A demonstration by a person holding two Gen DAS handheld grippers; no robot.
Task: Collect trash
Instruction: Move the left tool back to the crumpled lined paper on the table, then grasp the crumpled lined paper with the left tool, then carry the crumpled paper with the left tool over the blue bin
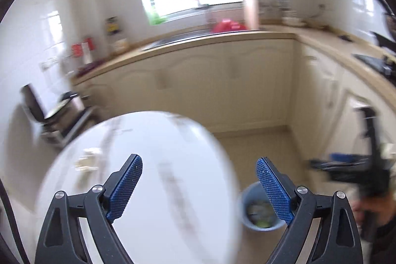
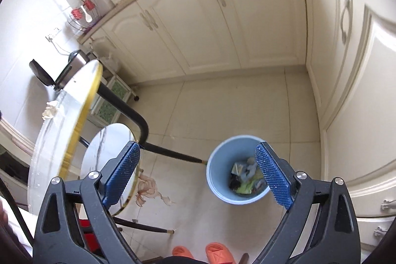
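Note:
A light blue bin (image 2: 217, 180) stands on the tiled floor with mixed trash (image 2: 245, 177) inside. My right gripper (image 2: 198, 175) hangs above it, open, with nothing between its blue pads. A crumpled paper scrap (image 2: 50, 110) lies on the round white table (image 2: 49, 147) at the left. In the blurred left wrist view my left gripper (image 1: 199, 186) is open and empty over the round white table (image 1: 148, 177). A pale scrap (image 1: 86, 160) shows on it. The blue bin (image 1: 250, 212) sits below on the right, partly behind a finger.
Cream kitchen cabinets (image 2: 198, 29) line the back and right. A smaller round marble table (image 2: 109, 152) stands beside the big one, black legs (image 2: 138, 120) reaching toward the bin. Thin peel-like scraps (image 2: 148, 189) lie on the floor. A person's orange slippers (image 2: 217, 254) show at the bottom.

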